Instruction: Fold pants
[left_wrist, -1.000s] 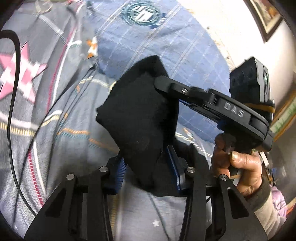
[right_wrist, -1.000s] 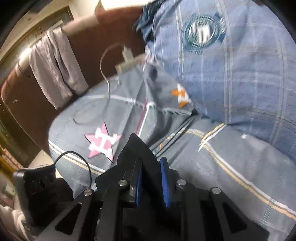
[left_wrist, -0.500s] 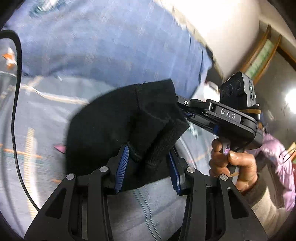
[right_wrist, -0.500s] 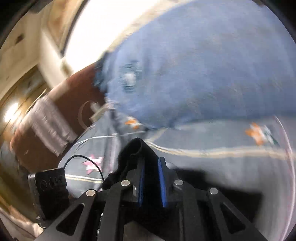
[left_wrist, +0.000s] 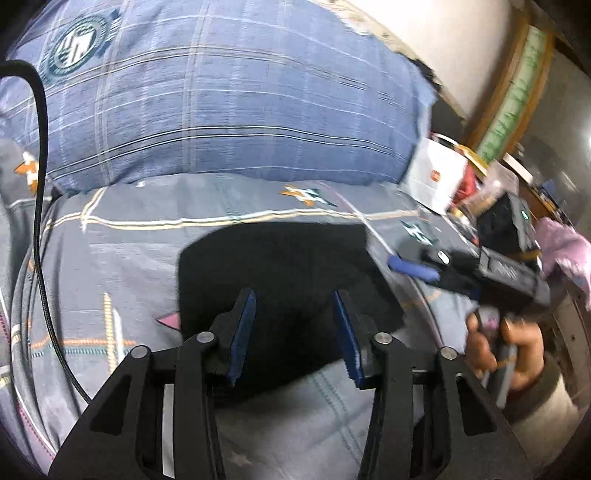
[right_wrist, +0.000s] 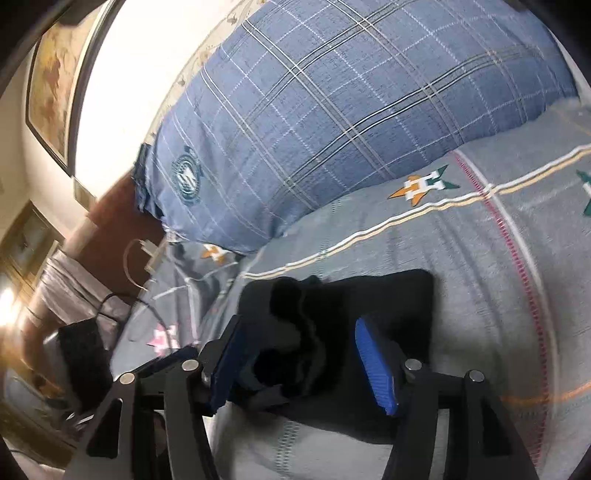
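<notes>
Both claws are wide open and hold nothing. Left claw (left_wrist: 293, 332) hangs just over the black pants (left_wrist: 280, 266), which lie in a small folded pile on the bed (left_wrist: 122, 266), near the blue pillow (left_wrist: 221, 103). Right claw (right_wrist: 299, 365) is low over the same pants (right_wrist: 369, 299), at the bumpy side where the layers bunch up. I think the claws are open so the pile can rest flat. A black cable (left_wrist: 37, 177) runs down the left side of the bed. A white bag (left_wrist: 432, 181) sits past the bed's far right corner. Nothing blocks the pants.
</notes>
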